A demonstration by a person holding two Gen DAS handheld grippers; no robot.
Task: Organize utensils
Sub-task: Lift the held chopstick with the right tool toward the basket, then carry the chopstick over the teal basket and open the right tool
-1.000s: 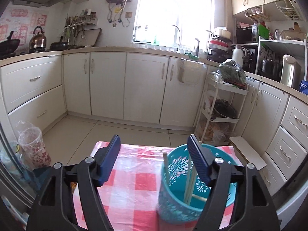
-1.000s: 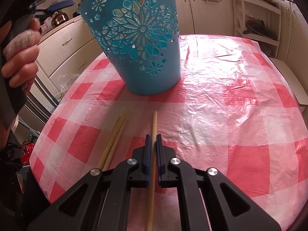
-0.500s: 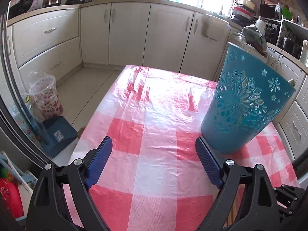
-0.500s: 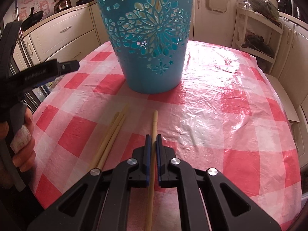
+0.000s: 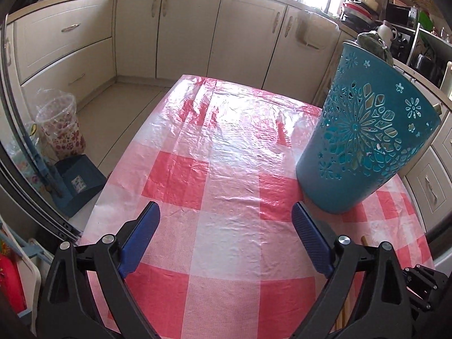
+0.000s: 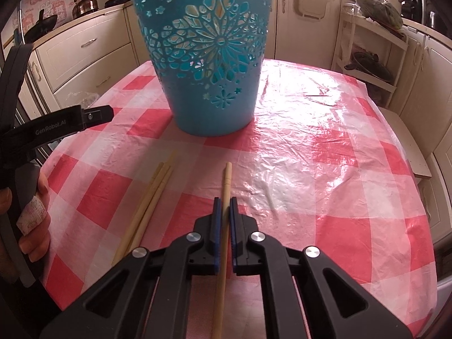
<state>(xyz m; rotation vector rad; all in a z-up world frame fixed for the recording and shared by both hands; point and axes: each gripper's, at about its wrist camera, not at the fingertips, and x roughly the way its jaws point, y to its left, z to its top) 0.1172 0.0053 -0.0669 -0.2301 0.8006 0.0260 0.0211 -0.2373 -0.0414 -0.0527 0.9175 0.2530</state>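
A teal cut-out basket (image 6: pixel 210 56) stands on the red-and-white checked tablecloth (image 6: pixel 325 147); it also shows in the left wrist view (image 5: pixel 364 147) at the right. My right gripper (image 6: pixel 225 203) is shut on one wooden chopstick (image 6: pixel 226 186), held low over the cloth in front of the basket. Three more chopsticks (image 6: pixel 149 200) lie side by side on the cloth to its left. My left gripper (image 5: pixel 226 212) is open and empty, low over the cloth left of the basket; its body shows in the right wrist view (image 6: pixel 56 124).
Cream kitchen cabinets (image 5: pixel 175 28) line the far wall and both sides. A floral bin (image 5: pixel 60 130) and a blue box (image 5: pixel 76 186) stand on the floor left of the table. A white rack (image 6: pixel 370 65) stands beyond the table's right.
My left gripper has dropped from above the basket and tilted down toward the cloth, settling left of the basket. My right gripper stays shut on the chopstick, and has drawn back a little.
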